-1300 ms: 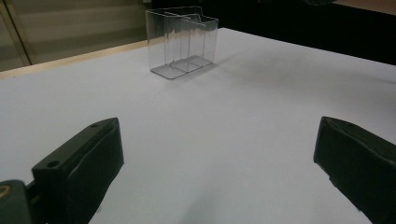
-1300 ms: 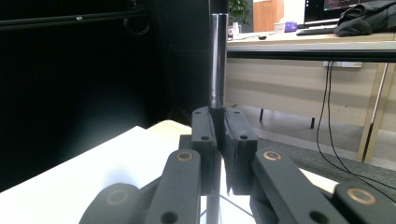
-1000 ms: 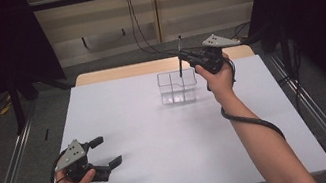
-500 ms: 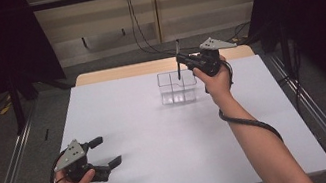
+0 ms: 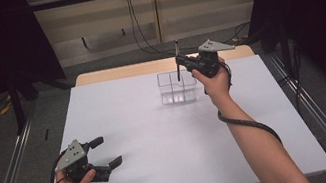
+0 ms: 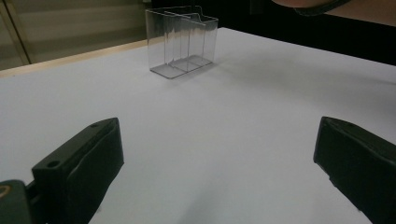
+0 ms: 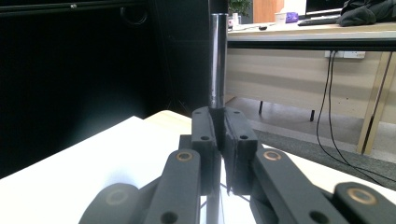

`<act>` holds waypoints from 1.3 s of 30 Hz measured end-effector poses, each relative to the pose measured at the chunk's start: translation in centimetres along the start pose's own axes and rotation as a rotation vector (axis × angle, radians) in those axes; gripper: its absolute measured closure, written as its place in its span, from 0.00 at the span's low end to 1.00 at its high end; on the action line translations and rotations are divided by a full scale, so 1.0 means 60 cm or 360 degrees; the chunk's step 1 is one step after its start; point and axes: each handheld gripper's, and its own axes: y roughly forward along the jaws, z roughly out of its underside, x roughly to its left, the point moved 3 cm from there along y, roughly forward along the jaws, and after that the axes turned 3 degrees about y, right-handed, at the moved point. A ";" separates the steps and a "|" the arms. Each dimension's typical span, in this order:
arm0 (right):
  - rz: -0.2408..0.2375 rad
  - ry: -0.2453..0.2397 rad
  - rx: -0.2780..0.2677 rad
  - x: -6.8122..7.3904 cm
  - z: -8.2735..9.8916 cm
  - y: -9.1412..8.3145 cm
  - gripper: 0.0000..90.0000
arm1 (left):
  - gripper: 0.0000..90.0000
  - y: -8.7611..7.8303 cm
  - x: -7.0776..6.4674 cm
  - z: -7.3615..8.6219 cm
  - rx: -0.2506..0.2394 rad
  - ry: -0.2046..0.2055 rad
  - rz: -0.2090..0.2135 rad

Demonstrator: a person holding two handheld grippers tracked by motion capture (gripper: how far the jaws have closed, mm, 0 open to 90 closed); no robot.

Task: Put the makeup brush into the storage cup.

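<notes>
The right gripper is clamped tight on a dark pen, holding it upright above the clear plastic holder at the far side of the white table. In the right gripper view the pen rises straight from between the pressed jaws. Near the front left corner, the left gripper rests low with its jaws spread wide, nothing between them.

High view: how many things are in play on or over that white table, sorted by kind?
Clear plastic divided holder: 1
Thin dark pen-like stick, held upright above the holder: 1
Hand-held black grippers: 2, left gripper open, right gripper shut on the stick
Total: 4
</notes>
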 end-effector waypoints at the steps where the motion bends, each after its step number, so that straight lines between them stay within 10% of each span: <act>1: 0.0006 0.0001 0.0003 0.000 0.001 0.000 0.93 | 0.02 0.000 0.000 0.000 0.0006 0.0004 0.0000; 39: -0.0015 -0.0023 0.0056 -0.004 0.031 0.001 0.93 | 0.02 0.002 -0.001 -0.001 -0.0010 -0.0007 0.0008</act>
